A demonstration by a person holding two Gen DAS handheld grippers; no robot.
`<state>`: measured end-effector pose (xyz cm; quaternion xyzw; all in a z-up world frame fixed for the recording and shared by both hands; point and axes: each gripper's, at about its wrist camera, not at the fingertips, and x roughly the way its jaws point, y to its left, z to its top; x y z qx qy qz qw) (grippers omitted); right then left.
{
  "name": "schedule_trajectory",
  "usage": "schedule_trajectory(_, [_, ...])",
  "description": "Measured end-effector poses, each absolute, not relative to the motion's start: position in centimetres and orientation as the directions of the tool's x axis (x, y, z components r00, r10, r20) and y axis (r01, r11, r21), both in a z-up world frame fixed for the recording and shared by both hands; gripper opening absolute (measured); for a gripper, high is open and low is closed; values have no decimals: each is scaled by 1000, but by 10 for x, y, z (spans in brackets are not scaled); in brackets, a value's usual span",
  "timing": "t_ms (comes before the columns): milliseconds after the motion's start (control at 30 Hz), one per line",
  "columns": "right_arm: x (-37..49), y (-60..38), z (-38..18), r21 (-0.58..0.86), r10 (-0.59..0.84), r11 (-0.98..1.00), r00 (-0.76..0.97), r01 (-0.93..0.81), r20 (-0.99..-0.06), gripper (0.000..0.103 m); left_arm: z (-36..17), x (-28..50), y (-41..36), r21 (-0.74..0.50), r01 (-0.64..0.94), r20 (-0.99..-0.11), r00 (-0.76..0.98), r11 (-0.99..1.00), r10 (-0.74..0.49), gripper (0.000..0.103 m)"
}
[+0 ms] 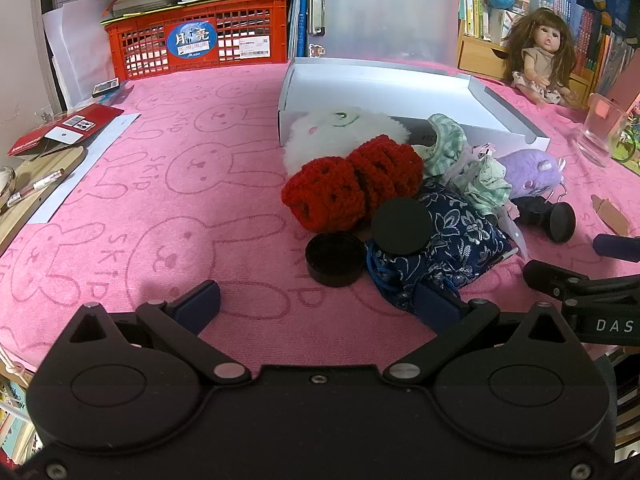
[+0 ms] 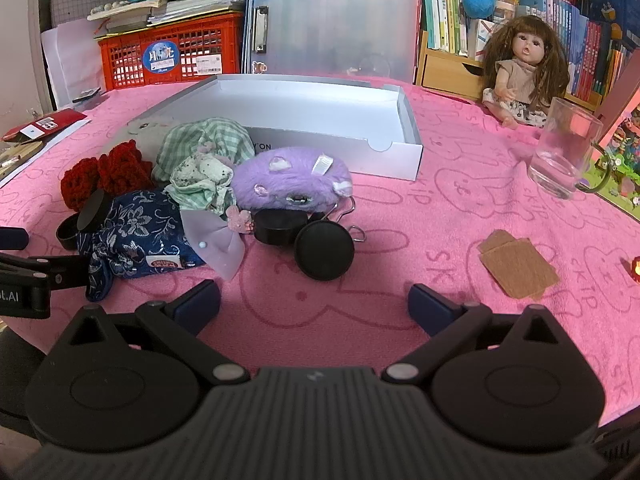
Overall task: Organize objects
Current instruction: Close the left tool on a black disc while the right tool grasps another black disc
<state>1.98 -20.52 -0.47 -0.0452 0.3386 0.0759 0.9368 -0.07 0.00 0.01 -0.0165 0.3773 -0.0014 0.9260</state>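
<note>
Far left, at the table edge: red printed card (image 1: 66,128) on white paper, well apart from the pile. Behind, red slatted plastic crate (image 1: 198,38) under stacked books. Across the whole surface, pink towel cloth with rabbit outlines (image 1: 160,208).

Low in the left wrist view: left gripper (image 1: 316,304), fingers spread wide, nothing between them, hovering just short of the pile; bare cloth under the gap.

Centre, a jumble of small things just in front of the open white cardboard box (image 2: 304,120), none of them inside it: red crocheted yarn piece (image 1: 352,184) against a white fluffy plush (image 1: 340,132); round black lid (image 1: 335,258) flat on the cloth, second black disc (image 1: 401,226) leaning on a dark blue floral fabric pouch (image 1: 452,240); green checked cloth bundle (image 2: 200,160); purple furry plush (image 2: 290,178) touching the box front; below it a black round container (image 2: 278,226) and black disc cap (image 2: 324,250) on edge.

Low in the right wrist view: right gripper (image 2: 314,300), likewise released and empty, near the disc cap but not touching.

Right: brown flat cardboard pieces (image 2: 516,264), clear drinking glass (image 2: 564,152), long-haired doll (image 2: 524,76) seated at the back.
</note>
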Motion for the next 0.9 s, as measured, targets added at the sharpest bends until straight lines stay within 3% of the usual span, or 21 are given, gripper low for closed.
schedule_trajectory(500, [18, -205, -6, -36, 108, 985, 760, -171, -641, 103, 1, 0, -1, -20, -7, -696, 718, 1000, -9, 103])
schedule_trajectory(767, [19, -207, 2, -14, 132, 983, 765, -181, -630, 103, 12, -8, -14, 80, 53, -643, 766, 995, 11, 103])
schedule_trajectory(900, [18, -206, 3, -21, 131, 983, 776, -183, -616, 103, 17, -13, -19, 66, 87, -623, 781, 994, -27, 93])
